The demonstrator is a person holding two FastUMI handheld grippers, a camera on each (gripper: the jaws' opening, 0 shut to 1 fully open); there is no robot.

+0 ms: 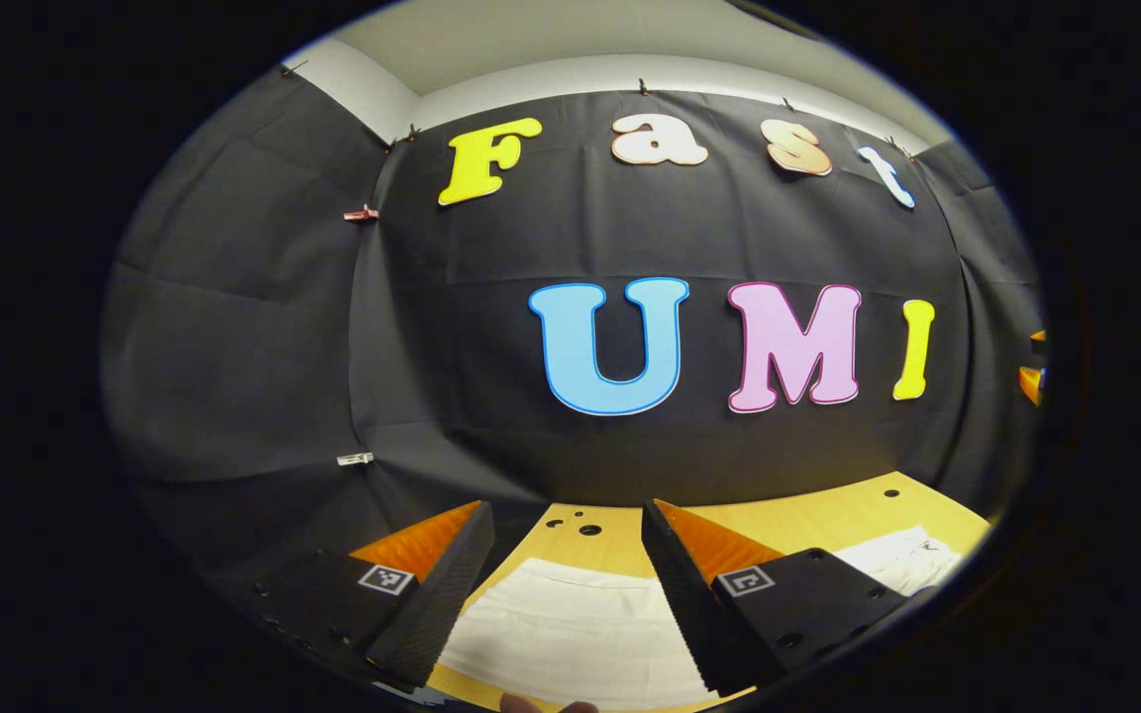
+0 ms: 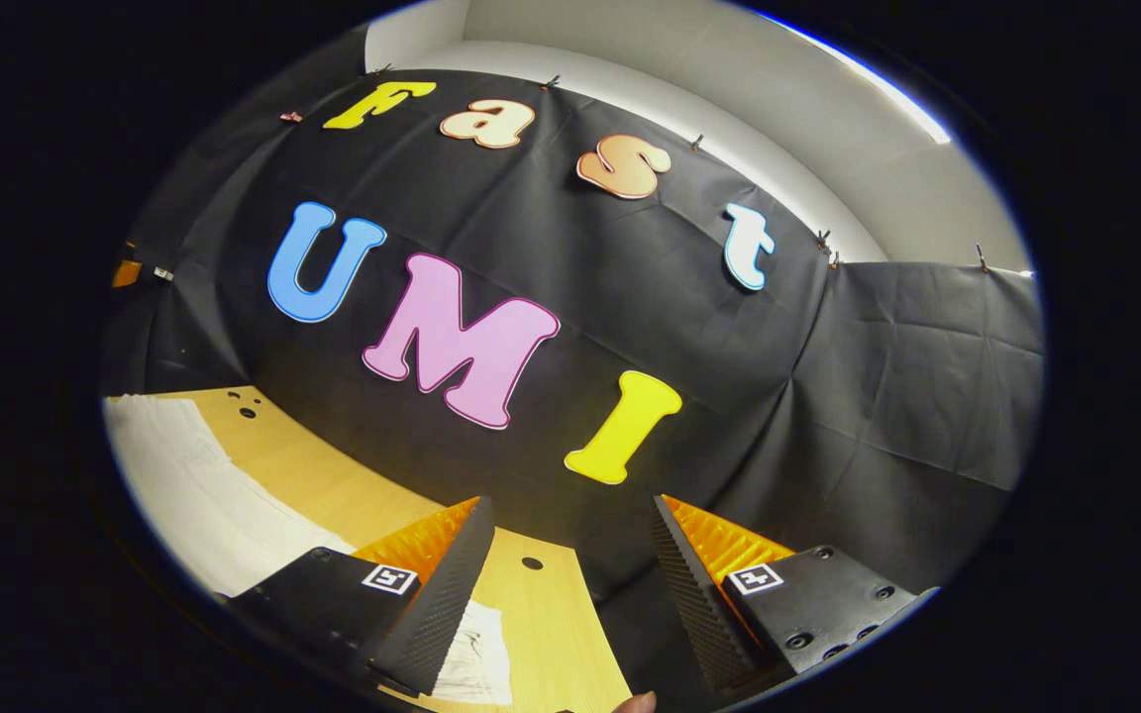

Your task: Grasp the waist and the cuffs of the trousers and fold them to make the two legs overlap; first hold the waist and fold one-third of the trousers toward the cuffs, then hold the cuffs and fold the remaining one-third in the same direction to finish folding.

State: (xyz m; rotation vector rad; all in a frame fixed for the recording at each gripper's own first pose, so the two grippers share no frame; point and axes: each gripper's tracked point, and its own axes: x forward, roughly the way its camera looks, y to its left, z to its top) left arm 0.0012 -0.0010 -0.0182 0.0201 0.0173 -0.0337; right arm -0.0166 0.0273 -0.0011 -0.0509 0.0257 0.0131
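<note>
White trousers (image 1: pixel 570 634) lie flat on the wooden table (image 1: pixel 808 520). In the left gripper view my left gripper (image 1: pixel 566 584) hovers above them, open, with the cloth showing between its fingers and more white cloth (image 1: pixel 902 557) at the right. In the right gripper view my right gripper (image 2: pixel 570 584) is open over the table's right end (image 2: pixel 541 624), nothing between its fingers. The trousers (image 2: pixel 199 495) stretch away to the left there, and a small bit of white cloth (image 2: pixel 471 654) lies under the left finger.
The black booth wall (image 1: pixel 630 248) rises just behind the table. Small holes (image 1: pixel 585 523) dot the tabletop near its back edge. Another hole (image 2: pixel 532 562) sits near the table's right edge, where the surface drops off. A fingertip (image 2: pixel 635 703) shows at the bottom.
</note>
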